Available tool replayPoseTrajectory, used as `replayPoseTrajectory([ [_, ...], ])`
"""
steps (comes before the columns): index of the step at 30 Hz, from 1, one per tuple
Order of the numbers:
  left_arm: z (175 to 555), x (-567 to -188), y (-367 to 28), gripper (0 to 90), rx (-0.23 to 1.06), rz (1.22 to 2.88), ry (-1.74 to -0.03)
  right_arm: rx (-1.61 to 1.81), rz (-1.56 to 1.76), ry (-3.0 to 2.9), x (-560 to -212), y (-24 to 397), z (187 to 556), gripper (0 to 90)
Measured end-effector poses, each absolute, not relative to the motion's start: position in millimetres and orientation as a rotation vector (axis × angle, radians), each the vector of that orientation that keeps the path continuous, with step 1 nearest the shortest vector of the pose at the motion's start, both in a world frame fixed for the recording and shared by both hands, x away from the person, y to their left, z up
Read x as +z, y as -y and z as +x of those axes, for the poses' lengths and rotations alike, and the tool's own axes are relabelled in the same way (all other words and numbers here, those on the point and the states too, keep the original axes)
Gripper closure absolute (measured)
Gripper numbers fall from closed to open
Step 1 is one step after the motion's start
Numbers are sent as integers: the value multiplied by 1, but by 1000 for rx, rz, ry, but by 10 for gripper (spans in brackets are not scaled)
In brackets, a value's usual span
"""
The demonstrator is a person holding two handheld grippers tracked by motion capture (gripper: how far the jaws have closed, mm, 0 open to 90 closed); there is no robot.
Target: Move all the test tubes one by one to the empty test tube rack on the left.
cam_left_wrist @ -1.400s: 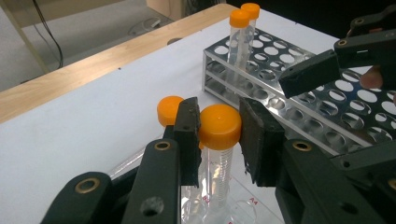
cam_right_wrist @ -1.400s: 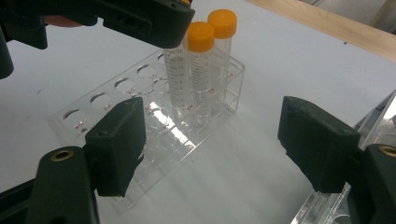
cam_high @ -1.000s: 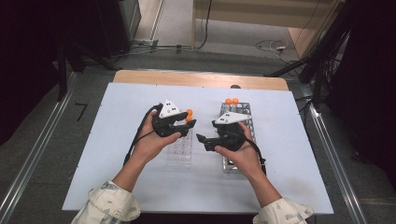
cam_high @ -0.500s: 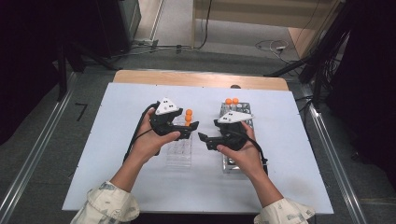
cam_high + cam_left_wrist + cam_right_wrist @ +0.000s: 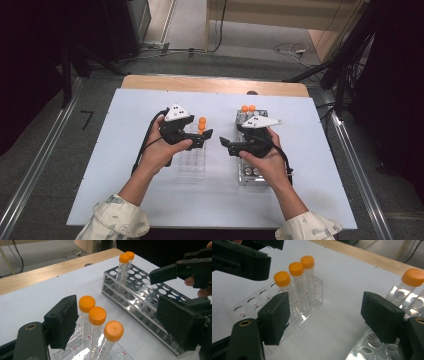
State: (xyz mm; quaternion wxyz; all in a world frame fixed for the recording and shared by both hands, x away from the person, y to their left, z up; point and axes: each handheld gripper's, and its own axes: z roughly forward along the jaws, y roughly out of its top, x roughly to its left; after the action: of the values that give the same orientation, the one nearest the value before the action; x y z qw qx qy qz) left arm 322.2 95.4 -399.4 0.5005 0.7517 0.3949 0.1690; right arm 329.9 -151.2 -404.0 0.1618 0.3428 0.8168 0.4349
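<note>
A clear plastic rack holds three orange-capped tubes upright in a row at its far end. My left gripper is around the nearest tube. Its jaws have just been opening, and the pads stand clear of the tube on both sides. In the high view the left gripper is just right of the tubes. My right gripper is open over bare table, with nothing between its jaws. It hovers at the left edge of the metal rack, which holds two capped tubes at its far end.
The white board lies on a wooden table, with free room to the left and in front of the racks. The metal rack has many vacant holes. The two grippers face each other closely between the racks.
My left jaws have opened off the orange-capped tube, which now stands in the clear rack beside the other two. The right gripper has hardly moved.
</note>
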Motion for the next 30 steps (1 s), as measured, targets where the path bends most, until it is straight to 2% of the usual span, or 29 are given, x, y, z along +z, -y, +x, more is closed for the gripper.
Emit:
replayPoseTrajectory([
  [17,322,-398,-97,172,422,1804,-947,1212,1059,-2185,-399,182,349,234],
  [25,321,-397,-97,166,420,1805,-942,1173,1140,-2075,-405,193,368,283],
  [30,321,-397,-98,165,421,1800,-942,1123,1157,-2044,-414,199,382,355],
])
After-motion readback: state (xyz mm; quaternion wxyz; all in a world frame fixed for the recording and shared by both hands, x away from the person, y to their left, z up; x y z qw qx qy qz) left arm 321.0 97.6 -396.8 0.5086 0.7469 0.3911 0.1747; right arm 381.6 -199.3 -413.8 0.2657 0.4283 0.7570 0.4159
